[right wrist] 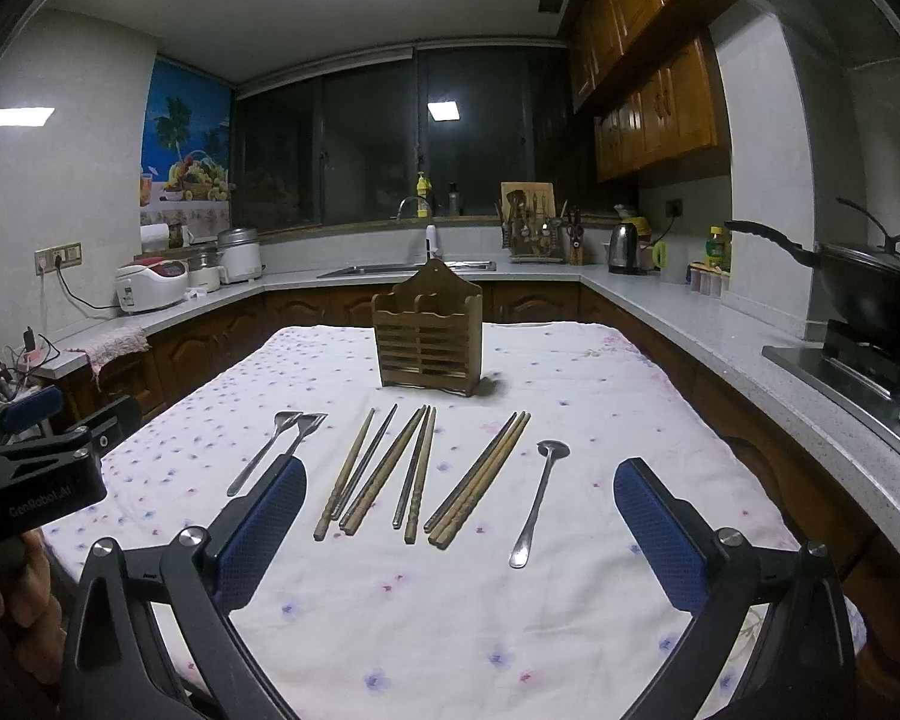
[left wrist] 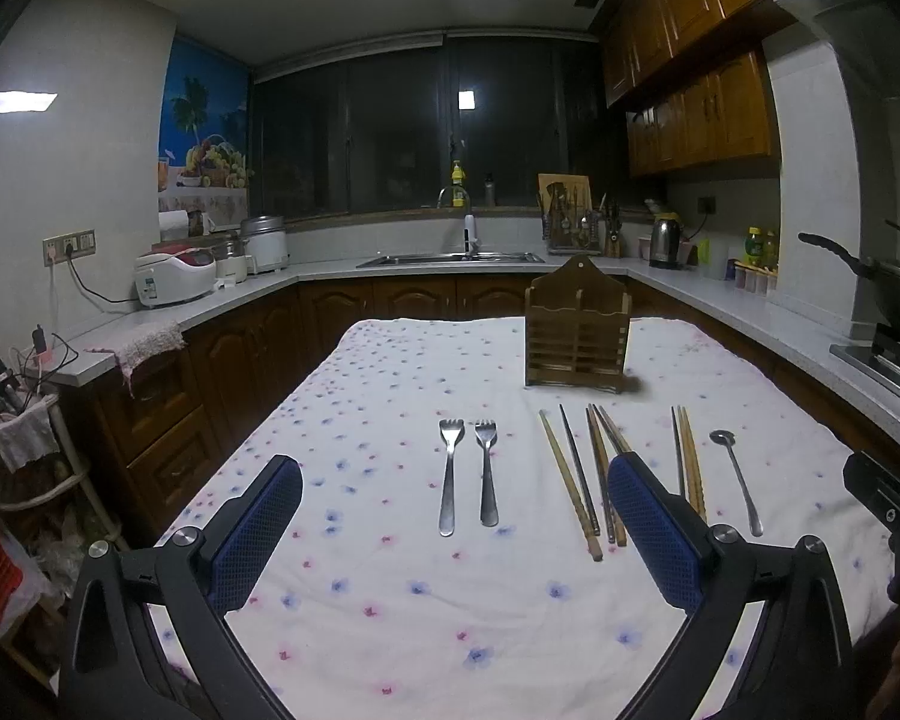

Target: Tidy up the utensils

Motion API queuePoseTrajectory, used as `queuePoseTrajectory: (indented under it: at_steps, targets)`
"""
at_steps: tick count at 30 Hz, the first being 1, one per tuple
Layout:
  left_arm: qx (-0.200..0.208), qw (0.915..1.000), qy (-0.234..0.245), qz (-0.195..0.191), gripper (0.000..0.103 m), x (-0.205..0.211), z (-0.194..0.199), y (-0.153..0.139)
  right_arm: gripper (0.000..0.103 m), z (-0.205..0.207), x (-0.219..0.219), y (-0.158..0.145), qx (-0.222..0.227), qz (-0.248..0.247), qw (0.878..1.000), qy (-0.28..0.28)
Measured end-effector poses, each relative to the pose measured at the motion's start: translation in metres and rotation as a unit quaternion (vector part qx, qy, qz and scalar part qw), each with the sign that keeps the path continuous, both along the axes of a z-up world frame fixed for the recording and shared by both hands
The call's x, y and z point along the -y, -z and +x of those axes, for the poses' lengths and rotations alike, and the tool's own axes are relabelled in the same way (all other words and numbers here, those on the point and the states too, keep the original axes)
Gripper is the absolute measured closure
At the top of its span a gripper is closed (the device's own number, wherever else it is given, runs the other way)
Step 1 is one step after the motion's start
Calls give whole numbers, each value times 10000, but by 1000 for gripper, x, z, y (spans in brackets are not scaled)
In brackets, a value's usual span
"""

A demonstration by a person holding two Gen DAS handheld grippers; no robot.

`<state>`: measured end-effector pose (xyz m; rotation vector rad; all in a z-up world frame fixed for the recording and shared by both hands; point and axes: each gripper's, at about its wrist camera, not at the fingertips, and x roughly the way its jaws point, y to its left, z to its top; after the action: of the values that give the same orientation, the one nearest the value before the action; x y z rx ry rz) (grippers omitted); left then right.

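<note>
The forks (left wrist: 468,474), chopsticks (right wrist: 390,474) and spoon (right wrist: 537,501) lie side by side in a row on the desk (right wrist: 450,630), sorted by kind, likely so each is easy to pick. Their long sides run from near to far. The fork tips and the spoon bowl point away, toward the wooden holder (right wrist: 429,336), which stands upright just behind them, empty as far as I can see. The left hand-held gripper (left wrist: 456,534) and the right hand-held gripper (right wrist: 459,534) hang above the near edge, both spread wide, holding nothing.
</note>
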<state>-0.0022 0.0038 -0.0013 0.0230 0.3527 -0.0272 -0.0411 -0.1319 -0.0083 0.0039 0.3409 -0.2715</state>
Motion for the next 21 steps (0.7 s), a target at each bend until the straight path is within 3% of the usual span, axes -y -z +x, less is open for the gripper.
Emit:
queuePoseTrajectory:
  at_steps: [15,21]
  targets:
    - [-11,10000,-13,0,1,0,1,0,0,0,-1,-1,-2,-2,10000,1]
    - [-226,9995,4,-203,1,-5,15,-3,0,4,0,-5,-57,45,10000,17]
